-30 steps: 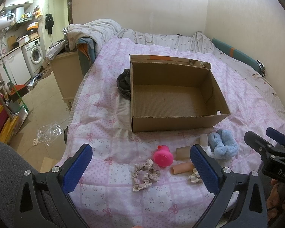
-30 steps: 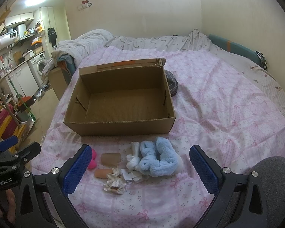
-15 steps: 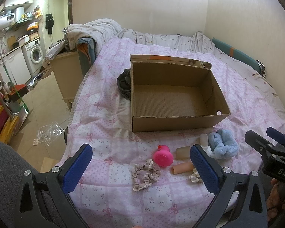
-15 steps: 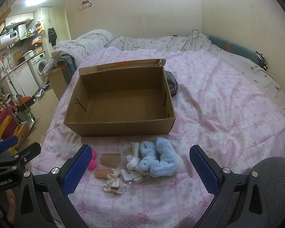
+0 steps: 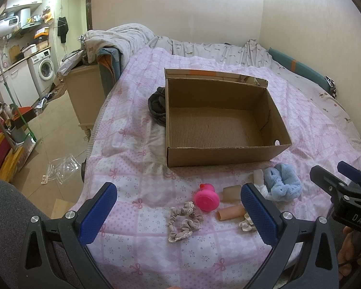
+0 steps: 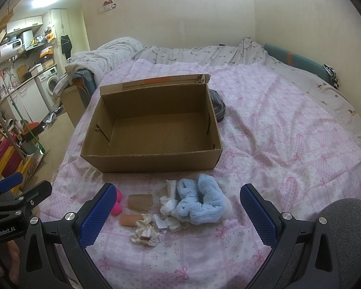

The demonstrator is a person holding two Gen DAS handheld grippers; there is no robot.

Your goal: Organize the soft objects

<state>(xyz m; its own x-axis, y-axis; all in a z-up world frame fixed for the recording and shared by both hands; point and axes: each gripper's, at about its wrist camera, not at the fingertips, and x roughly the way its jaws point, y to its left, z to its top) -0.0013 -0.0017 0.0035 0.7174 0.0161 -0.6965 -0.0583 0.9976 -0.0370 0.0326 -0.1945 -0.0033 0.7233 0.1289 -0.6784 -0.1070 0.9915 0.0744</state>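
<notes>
Cardboard box on the bed: open, nothing inside. Soft objects lie loose in front of it: blue plush, pink toy, beige scrunchie, cream scrunchie. Dark garment behind the box. Left gripper and right gripper: fingers wide, holding nothing

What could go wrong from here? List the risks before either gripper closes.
1. The blue plush lies against white bits and a tag; a grab may drag several along.
2. The cream scrunchie touches the tan tube, so it may roll.
3. The cardboard box sits on soft bedding and may shift if bumped.
</notes>
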